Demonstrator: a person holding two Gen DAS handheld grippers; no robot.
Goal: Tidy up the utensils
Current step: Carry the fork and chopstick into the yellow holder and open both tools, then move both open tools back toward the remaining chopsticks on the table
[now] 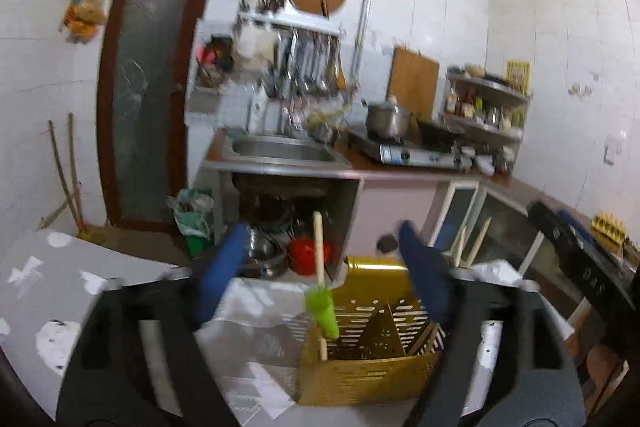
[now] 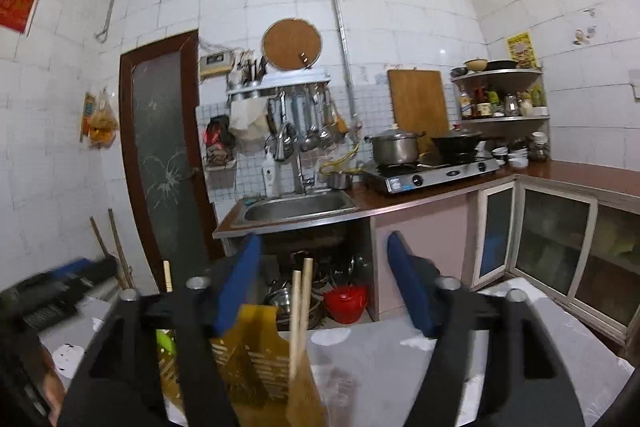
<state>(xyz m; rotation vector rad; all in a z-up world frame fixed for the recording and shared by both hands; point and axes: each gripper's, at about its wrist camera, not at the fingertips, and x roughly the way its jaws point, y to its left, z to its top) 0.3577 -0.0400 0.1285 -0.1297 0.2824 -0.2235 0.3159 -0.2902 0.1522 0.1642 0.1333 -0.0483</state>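
Observation:
A gold perforated utensil holder [image 1: 372,367] stands on a paper-covered table, also in the right wrist view [image 2: 256,367]. A green spatula with a wooden handle [image 1: 322,311] stands upright in its left compartment. Two wooden chopsticks [image 2: 300,311] stand in its right side, also visible in the left wrist view [image 1: 470,243]. My left gripper [image 1: 324,271] is open and empty above the holder. My right gripper [image 2: 326,283] is open and empty, just above and behind the holder. The right gripper's body shows at the right of the left wrist view [image 1: 576,247].
A steel sink [image 2: 296,207] and a counter with a gas stove [image 2: 436,173], a pot and a wok lie ahead. Pots and a red pot [image 2: 346,303] sit under the sink. A dark glass door [image 2: 164,155] is at the left. Cabinets [image 2: 560,247] line the right.

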